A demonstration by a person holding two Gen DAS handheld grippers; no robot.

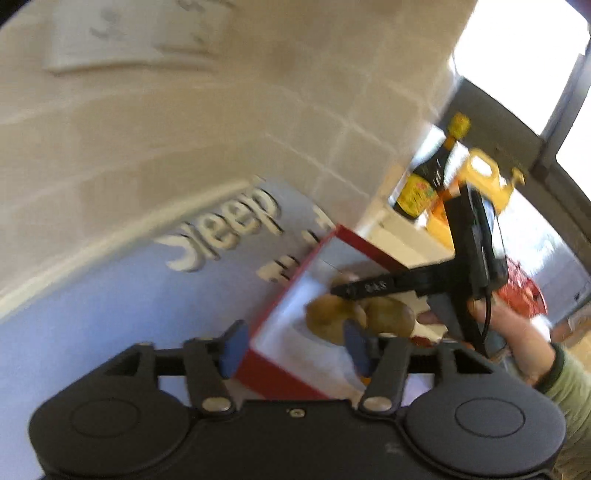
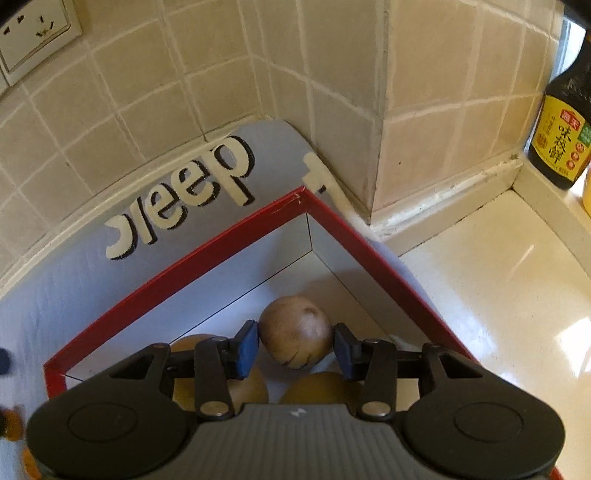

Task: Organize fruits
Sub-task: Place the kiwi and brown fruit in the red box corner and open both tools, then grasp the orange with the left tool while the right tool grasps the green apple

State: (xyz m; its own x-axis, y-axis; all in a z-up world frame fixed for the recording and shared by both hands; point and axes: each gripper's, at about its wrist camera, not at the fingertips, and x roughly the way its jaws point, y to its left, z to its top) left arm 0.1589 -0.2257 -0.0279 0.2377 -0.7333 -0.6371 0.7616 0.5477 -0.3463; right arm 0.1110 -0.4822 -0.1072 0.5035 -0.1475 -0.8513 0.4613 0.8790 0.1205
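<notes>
A red-rimmed box (image 2: 229,240) with a white inside stands on a blue mat (image 2: 74,295) in a tiled corner. Several brown round fruits lie in it. My right gripper (image 2: 297,349) is open over the box with one brown fruit (image 2: 295,341) between its blue pads; I cannot tell if they touch it. Two more fruits (image 2: 314,387) lie beneath. In the blurred left wrist view, my left gripper (image 1: 295,345) is open and empty above the box's (image 1: 273,376) near corner. The right gripper (image 1: 369,288) shows there above the fruits (image 1: 332,321).
A dark sauce bottle (image 2: 561,136) with a yellow label stands on the cream counter (image 2: 498,295) at right; it also shows in the left wrist view (image 1: 428,177) beside a yellow container (image 1: 484,177). A wall socket (image 2: 33,33) is at upper left. Orange objects (image 2: 14,428) lie left of the box.
</notes>
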